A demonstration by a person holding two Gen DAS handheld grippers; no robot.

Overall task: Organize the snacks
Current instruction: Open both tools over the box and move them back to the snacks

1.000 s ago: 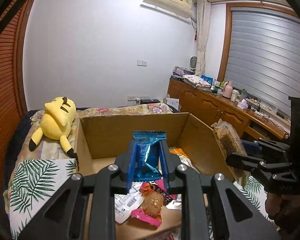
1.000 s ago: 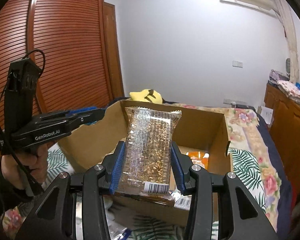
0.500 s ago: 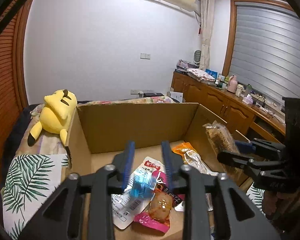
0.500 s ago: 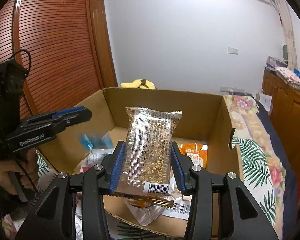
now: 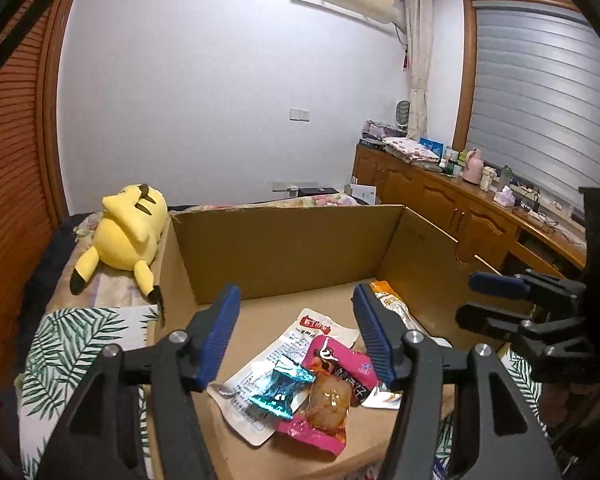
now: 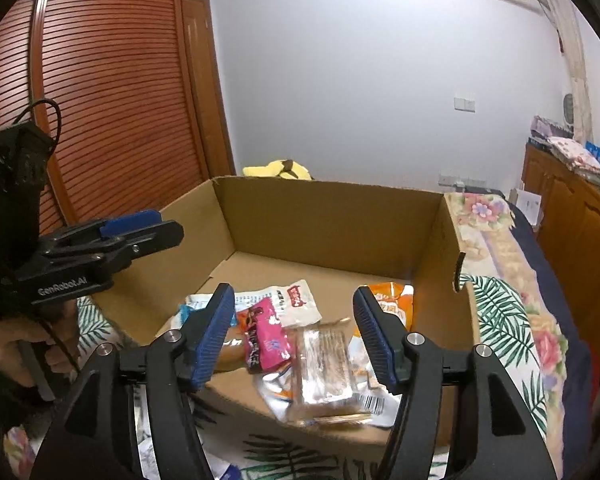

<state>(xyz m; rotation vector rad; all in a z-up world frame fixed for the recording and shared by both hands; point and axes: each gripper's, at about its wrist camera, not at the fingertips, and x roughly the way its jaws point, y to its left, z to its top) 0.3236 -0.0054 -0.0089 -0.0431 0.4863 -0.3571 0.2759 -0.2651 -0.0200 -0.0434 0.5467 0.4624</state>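
Note:
An open cardboard box (image 5: 292, 248) (image 6: 328, 220) sits on the bed. Inside lie a small blue foil snack (image 5: 282, 388), a pink packet (image 5: 332, 396) (image 6: 266, 334), a white packet (image 5: 300, 340) (image 6: 296, 300), an orange packet (image 5: 388, 300) (image 6: 392, 300) and a clear grain bar (image 6: 324, 364). My left gripper (image 5: 296, 328) is open and empty above the blue snack; it shows in the right wrist view (image 6: 140, 228). My right gripper (image 6: 294, 328) is open and empty above the grain bar; it shows in the left wrist view (image 5: 484, 300).
A yellow plush toy (image 5: 128, 236) lies on the bed left of the box. Leaf-print bedding (image 5: 68, 344) (image 6: 504, 320) surrounds the box. A wooden cabinet (image 5: 452, 208) with clutter runs along the right wall. A slatted wooden wardrobe (image 6: 100, 100) stands on the left.
My left gripper opened and the blue snack dropped into the box. My right gripper opened and the grain bar fell onto the packets in the box.

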